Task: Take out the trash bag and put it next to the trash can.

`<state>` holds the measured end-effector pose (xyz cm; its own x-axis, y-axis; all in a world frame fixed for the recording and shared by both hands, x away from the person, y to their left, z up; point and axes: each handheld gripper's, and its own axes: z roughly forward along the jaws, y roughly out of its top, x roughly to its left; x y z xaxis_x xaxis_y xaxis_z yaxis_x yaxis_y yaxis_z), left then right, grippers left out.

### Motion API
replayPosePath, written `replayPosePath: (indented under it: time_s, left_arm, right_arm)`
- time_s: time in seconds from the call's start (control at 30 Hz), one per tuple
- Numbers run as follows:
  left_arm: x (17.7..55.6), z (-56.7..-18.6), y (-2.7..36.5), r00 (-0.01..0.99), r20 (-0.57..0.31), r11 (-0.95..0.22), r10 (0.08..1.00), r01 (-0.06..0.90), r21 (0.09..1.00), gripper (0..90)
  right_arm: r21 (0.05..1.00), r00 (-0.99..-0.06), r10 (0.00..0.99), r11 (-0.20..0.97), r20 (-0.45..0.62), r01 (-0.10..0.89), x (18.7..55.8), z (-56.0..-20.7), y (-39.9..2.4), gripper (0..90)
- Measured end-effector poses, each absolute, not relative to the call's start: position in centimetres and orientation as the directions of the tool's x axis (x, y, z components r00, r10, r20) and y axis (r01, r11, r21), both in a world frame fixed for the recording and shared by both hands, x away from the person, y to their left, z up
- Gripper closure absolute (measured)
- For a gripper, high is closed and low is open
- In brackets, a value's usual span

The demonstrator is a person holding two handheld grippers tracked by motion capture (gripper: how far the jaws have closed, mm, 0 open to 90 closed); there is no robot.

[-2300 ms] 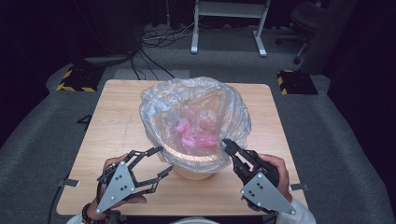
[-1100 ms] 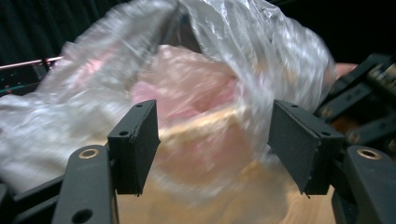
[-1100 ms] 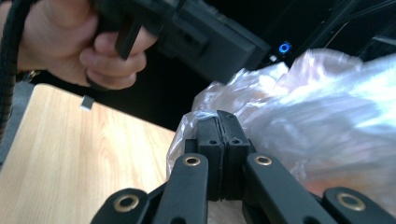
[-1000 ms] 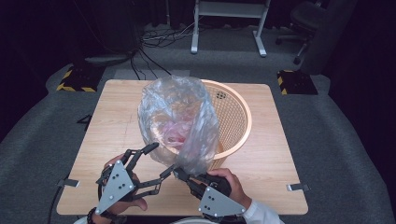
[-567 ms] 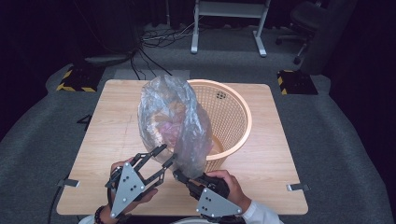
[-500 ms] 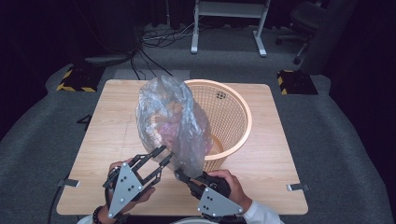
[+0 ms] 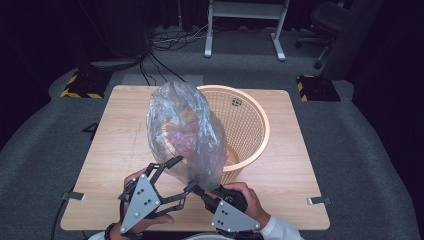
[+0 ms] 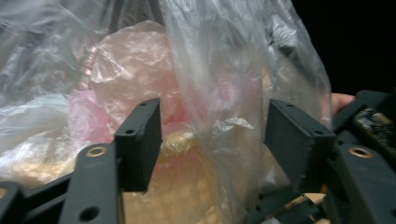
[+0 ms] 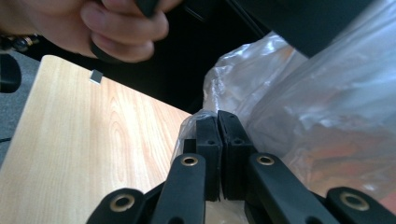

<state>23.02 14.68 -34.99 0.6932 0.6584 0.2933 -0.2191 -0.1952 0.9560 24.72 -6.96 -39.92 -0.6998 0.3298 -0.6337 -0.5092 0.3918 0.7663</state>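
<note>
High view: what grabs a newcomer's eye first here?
The crumpled clear plastic bag, with pink and pale wads inside, standing up mid-table against the orange basket. The right claw is shut on the bag's lower edge near the table's front, and the left claw, whose jaws have just been opening, stands open beside it with a fold of the bag between its jaws.

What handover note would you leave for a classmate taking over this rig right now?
Right gripper: shut on the clear plastic bag, pinching its film.
Left gripper: jaws have just been opening, bag film between them, not clamped.
The bag, with pink and pale scraps inside, stands on the wooden table, beside the orange plastic basket.
Done: bag out of basket.
Left: probably regrip and close the bag.
</note>
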Motion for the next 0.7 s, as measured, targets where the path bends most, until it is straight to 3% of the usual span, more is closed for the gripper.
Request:
replayPosePath:
  time_s: [0.07, 0.17, 0.2, 0.4, 0.6, 0.7]
  left_arm:
    - [23.1, -34.9, 14.7, 0.669, 0.316, -0.205, 0.673, -0.242, 0.948, 62.9]
    - [23.1, -34.8, 15.3, 0.666, 0.348, -0.223, 0.66, -0.269, 0.937, 85.0]
    - [23.2, -34.9, 15.5, 0.68, 0.347, -0.221, 0.646, -0.269, 0.938, 88.6]
    - [24.6, -36.0, 17.0, 0.727, 0.302, -0.226, 0.617, -0.204, 0.953, 89.6]
    - [25.8, -37.0, 17.5, 0.731, 0.275, -0.234, 0.624, -0.16, 0.959, 89.4]
    - [26.0, -37.3, 17.5, 0.736, 0.279, -0.254, 0.617, -0.15, 0.956, 89.2]
  right_arm:
    - [0.764, -0.7, 0.324, 0.389, -0.637, -0.515, 24.6, -39.9, -6.9, 87.5]
    - [0.764, -0.696, 0.331, 0.391, -0.637, -0.513, 24.6, -39.9, -7.1, 85.3]
    - [0.767, -0.697, 0.335, 0.389, -0.633, -0.51, 24.7, -39.9, -7.2, 84.7]
    - [0.818, -0.72, 0.396, 0.353, -0.57, -0.454, 25.5, -39.7, -8.3, 77.3]
    - [0.862, -0.742, 0.44, 0.265, -0.507, -0.432, 25.5, -39.2, -9.0, 61.2]
    - [0.873, -0.737, 0.468, 0.234, -0.488, -0.429, 25.5, -39.0, -9.0, 57.4]
